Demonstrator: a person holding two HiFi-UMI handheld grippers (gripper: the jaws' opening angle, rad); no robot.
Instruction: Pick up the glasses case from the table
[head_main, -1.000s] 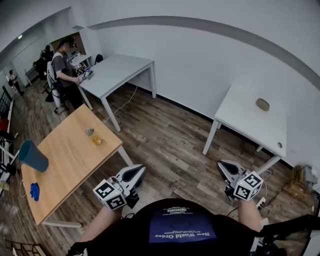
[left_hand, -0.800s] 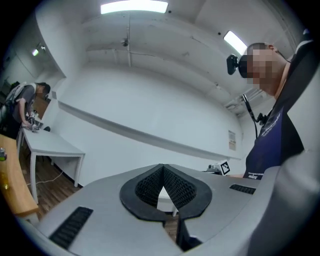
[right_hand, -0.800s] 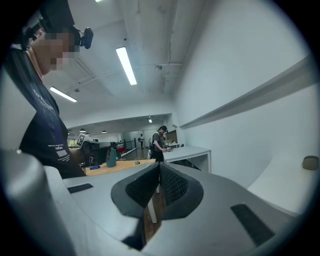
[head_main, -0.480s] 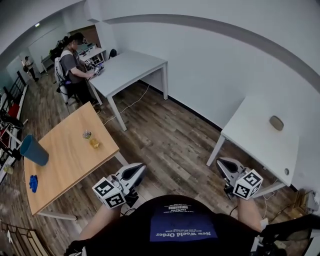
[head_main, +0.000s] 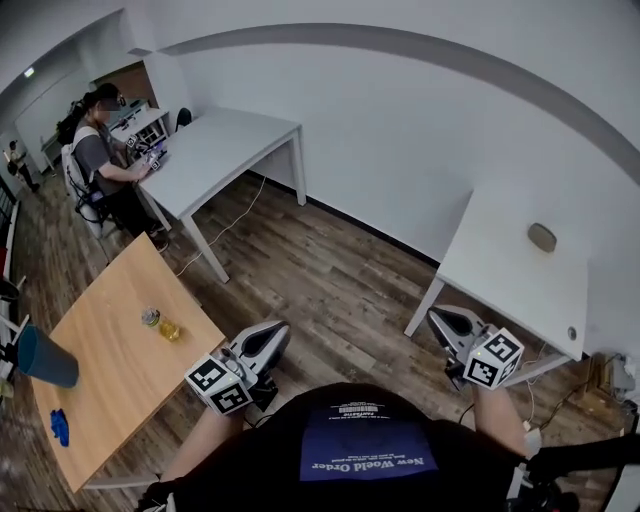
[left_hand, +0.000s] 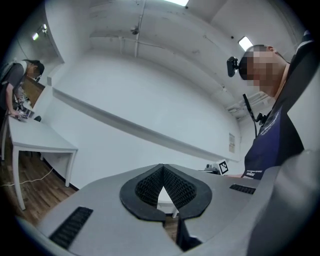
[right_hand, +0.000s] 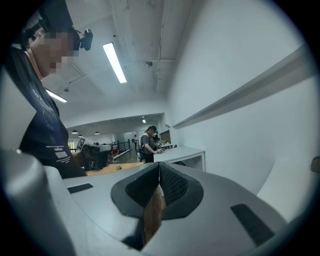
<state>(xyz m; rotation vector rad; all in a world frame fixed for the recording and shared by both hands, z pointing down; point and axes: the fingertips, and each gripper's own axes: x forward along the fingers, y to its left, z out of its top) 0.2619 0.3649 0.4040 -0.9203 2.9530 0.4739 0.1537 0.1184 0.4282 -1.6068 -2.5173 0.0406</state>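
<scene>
The glasses case (head_main: 541, 237) is a small beige oval lying alone on the white table (head_main: 500, 265) at the right of the head view. My right gripper (head_main: 441, 318) hangs in the air just left of that table's near corner, well short of the case, jaws shut and empty. My left gripper (head_main: 271, 335) is held over the wooden floor at lower centre, its tips pressed together with nothing between them. In the left gripper view the left gripper (left_hand: 162, 167) points at a white wall. In the right gripper view the right gripper (right_hand: 159, 166) points along the wall, and its jaws meet.
At the left stands a wooden table (head_main: 110, 375) with a blue cup (head_main: 45, 357), a small jar (head_main: 151, 317) and a blue object (head_main: 59, 427). Further back a person (head_main: 100, 170) works at a long white table (head_main: 225, 150). Wood floor lies between the tables.
The whole view has shifted: the wooden table slid down and left, and the white table with the case sits closer to my right gripper. Both grippers stay shut.
</scene>
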